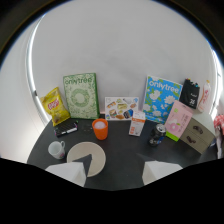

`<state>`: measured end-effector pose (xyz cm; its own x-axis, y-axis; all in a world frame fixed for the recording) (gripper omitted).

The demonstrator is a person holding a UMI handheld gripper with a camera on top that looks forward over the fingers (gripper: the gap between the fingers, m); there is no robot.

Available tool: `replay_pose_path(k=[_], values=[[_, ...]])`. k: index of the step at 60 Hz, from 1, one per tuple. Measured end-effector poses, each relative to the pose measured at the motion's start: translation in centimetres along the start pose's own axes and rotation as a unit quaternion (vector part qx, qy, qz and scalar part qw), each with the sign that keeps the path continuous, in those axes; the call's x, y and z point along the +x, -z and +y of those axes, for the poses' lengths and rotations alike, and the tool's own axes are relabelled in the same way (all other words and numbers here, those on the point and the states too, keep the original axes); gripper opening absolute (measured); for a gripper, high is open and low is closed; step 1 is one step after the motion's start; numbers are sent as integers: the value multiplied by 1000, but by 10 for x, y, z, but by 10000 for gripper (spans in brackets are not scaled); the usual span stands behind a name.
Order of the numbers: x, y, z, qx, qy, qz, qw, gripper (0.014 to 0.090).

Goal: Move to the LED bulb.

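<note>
We look down from the hand-held gripper (112,175) onto a dark table (125,160) set against a white wall (120,55), its goods lined up along the back as if for display. Largest are the two tall packs leaning on the wall, a green one (80,95) and a blue one (162,99), both propped upright so their printed fronts face us. Between them a flat picture card (120,108) rests against the wall in the same way. Toward the far right a black pouch (190,93) and a white and red pack (204,96) stand by the wall, with a pink packet (178,120) and a brown card (197,134) tilted in front of them. On the left, a yellow snack bag (54,105) leans beside the green pack, a small dark box (66,130) lying flat at its foot. Nearer us lie a pale round plate (87,156) and a white mug (56,148); an orange cup (100,129) stands upright further in, and a dark can (157,135) stands to the right. The small white and orange carton (136,123), upright just in front of the picture card and between the orange cup and the can, is our best guess for the LED bulb box, though its print is too small to read. The gripper's two white fingers are spread apart with nothing between them, well short of that carton, so we judge the approach has barely begun.
</note>
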<state>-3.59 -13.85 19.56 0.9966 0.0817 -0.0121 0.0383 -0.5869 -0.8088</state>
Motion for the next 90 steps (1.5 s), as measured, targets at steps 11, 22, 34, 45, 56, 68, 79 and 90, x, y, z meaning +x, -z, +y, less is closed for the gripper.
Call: replay_pose_path(k=[11, 22, 34, 45, 56, 68, 79, 90], values=[[1, 7, 22, -5, 5, 15, 1000, 859], [18, 11, 52, -12, -4, 41, 999, 857], [46, -18, 44, 7, 3, 60, 998, 862], [64, -84, 8, 35, -1, 46, 998, 861], [86, -155, -15, 29, -4, 39, 999, 860], [105, -207, -19, 8, -17, 36, 999, 856], [109, -221, -14, -3, -19, 32, 999, 856], [109, -222, -13, -7, -24, 35, 999, 859]])
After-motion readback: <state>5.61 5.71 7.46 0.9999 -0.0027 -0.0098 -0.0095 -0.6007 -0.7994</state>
